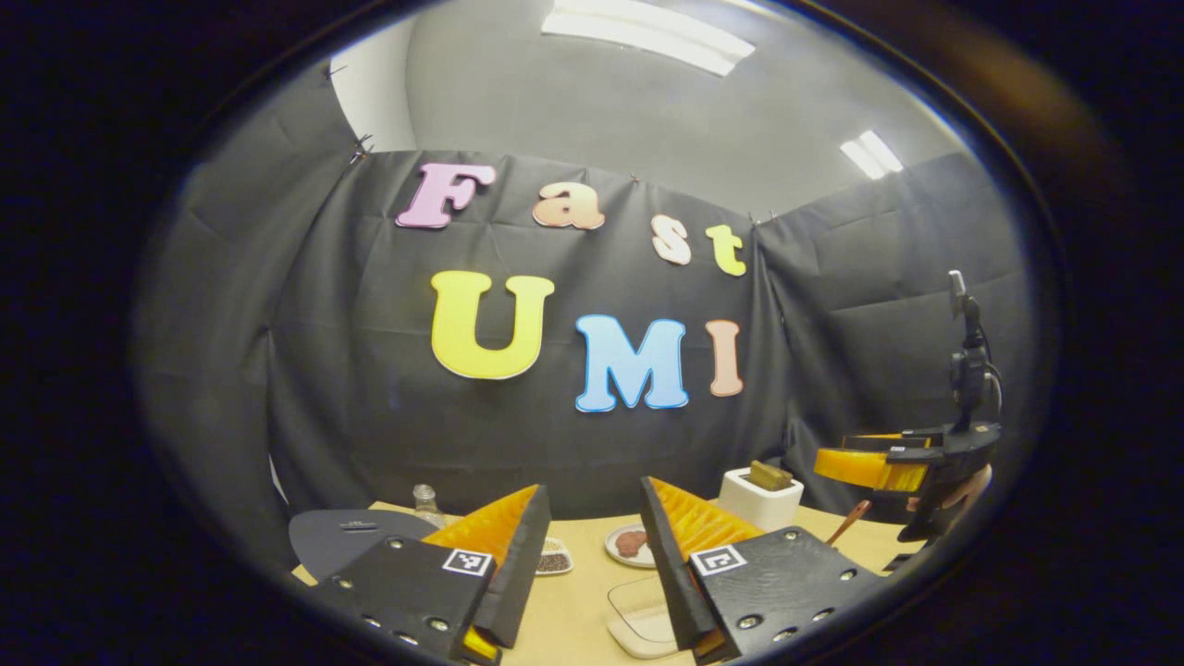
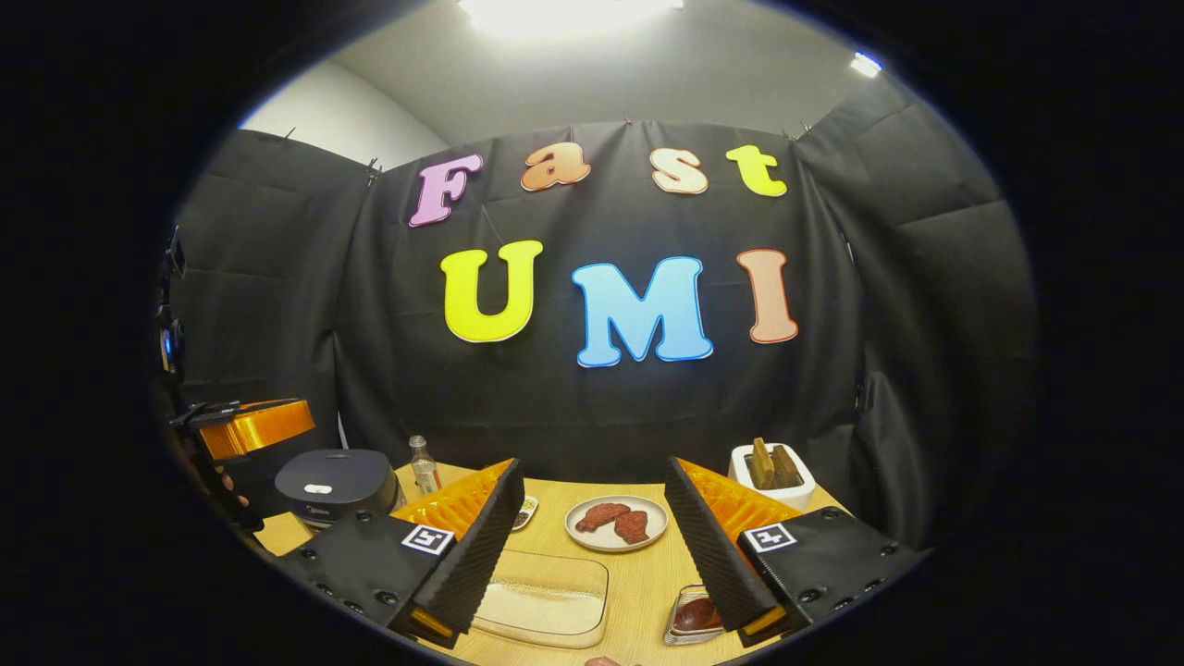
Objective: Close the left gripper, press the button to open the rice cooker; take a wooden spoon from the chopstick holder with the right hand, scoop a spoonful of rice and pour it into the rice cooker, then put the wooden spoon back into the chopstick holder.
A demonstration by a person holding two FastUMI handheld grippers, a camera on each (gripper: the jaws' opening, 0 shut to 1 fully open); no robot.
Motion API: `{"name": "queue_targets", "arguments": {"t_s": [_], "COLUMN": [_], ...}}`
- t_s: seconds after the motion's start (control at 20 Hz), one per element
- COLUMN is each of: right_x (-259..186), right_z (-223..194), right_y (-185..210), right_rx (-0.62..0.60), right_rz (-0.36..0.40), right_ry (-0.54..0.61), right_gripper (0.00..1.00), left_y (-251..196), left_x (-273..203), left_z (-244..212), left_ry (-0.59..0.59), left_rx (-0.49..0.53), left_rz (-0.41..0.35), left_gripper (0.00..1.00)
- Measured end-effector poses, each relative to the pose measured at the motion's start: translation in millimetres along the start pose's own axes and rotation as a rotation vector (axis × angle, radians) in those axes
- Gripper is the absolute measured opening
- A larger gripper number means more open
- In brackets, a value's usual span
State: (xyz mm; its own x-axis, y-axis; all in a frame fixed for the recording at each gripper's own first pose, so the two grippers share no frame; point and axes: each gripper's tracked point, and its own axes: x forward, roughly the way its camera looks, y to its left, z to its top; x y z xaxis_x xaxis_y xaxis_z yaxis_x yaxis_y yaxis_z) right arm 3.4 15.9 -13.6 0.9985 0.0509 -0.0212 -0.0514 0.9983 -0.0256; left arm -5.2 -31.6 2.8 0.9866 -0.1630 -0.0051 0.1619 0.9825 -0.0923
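Observation:
The dark grey rice cooker (image 2: 335,486) stands at the table's left with its lid down; in the left gripper view its lid (image 1: 356,536) shows left of my fingers. The white chopstick holder (image 2: 772,476) at the back right holds wooden handles (image 2: 763,462), and it sits (image 1: 760,495) beyond my left gripper's right finger. My left gripper (image 1: 592,573) is open and holds nothing. My right gripper (image 2: 592,555) is open too, above a clear glass tray (image 2: 546,597) with pale contents. The left gripper (image 2: 254,425) hovers above and left of the cooker.
A plate of meat (image 2: 615,523) sits mid-table. A small bottle (image 2: 424,465) stands behind the cooker, with a little dish (image 2: 527,511) near it. A small container with something red (image 2: 696,615) lies at the front right. The right gripper (image 1: 888,467) hangs far right, held by a hand.

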Motion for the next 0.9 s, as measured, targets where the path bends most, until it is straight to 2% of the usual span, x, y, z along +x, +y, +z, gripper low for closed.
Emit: {"name": "queue_targets", "arguments": {"t_s": [0.1, 0.15, 0.2, 0.25, 0.3, 0.35, 0.4, 0.45, 0.5, 0.55, 0.6, 0.75, 0.8, 0.85, 0.9], "right_x": [1, 3, 4, 5, 5, 7, 7, 8, 9, 11, 12, 13, 14, 15, 16], "right_z": [-2, -4, -5, -7, -9, -11, -12, -13, -14, -15, -16, -20, -20, -22, -21], "right_y": [0, 2, 4, 6, 8, 11, 13, 15, 15, 17, 19, 20, 20, 20, 22], "right_rx": [-0.006, -0.007, -0.007, -0.01, -0.014, -0.018, -0.023, -0.028, -0.031, -0.032, -0.031, -0.031, -0.029, -0.022, -0.014], "right_rz": [-0.001, 0.002, 0.007, 0.013, 0.019, 0.024, 0.029, 0.031, 0.034, 0.036, 0.04, 0.051, 0.052, 0.055, 0.061], "right_ry": [0.005, 0.009, 0.014, 0.019, 0.024, 0.029, 0.033, 0.035, 0.036, 0.038, 0.042, 0.046, 0.048, 0.048, 0.047], "right_gripper": [0.98, 0.98, 0.98, 0.98, 0.98, 0.98, 0.93, 0.93, 0.98, 0.98, 0.98, 0.98, 0.93, 0.98, 0.93], "left_y": [13, 15, 5, -8, -12, -10, -7, -6, -9, -8, -6, 25, 33, 39, 44], "left_x": [-6, 1, 3, 2, 3, 1, 1, 1, 1, 7, 5, -2, -2, -1, -1], "left_z": [-3, -3, -3, -2, -1, -4, -4, -4, -2, -1, -5, -6, -7, -9, -9], "left_ry": [0.009, 0.011, 0.014, 0.008, 0.011, 0.021, 0.029, 0.035, 0.031, 0.019, 0.034, 0.027, 0.032, 0.036, 0.043], "left_rx": [0.021, 0.007, -0.023, -0.055, -0.065, -0.048, -0.016, 0.013, 0.036, 0.029, 0.012, -0.031, -0.055, -0.091, -0.115], "left_rz": [0.031, 0.03, -0.016, -0.06, -0.079, -0.082, -0.07, -0.064, -0.07, -0.044, -0.051, 0.007, 0.024, 0.041, 0.044], "left_gripper": [0.63, 0.51, 0.39, 0.35, 0.25, 0.24, 0.25, 0.26, 0.27, 0.24, 0.02, 0.0, 0.0, 0.01, 0.01]}}
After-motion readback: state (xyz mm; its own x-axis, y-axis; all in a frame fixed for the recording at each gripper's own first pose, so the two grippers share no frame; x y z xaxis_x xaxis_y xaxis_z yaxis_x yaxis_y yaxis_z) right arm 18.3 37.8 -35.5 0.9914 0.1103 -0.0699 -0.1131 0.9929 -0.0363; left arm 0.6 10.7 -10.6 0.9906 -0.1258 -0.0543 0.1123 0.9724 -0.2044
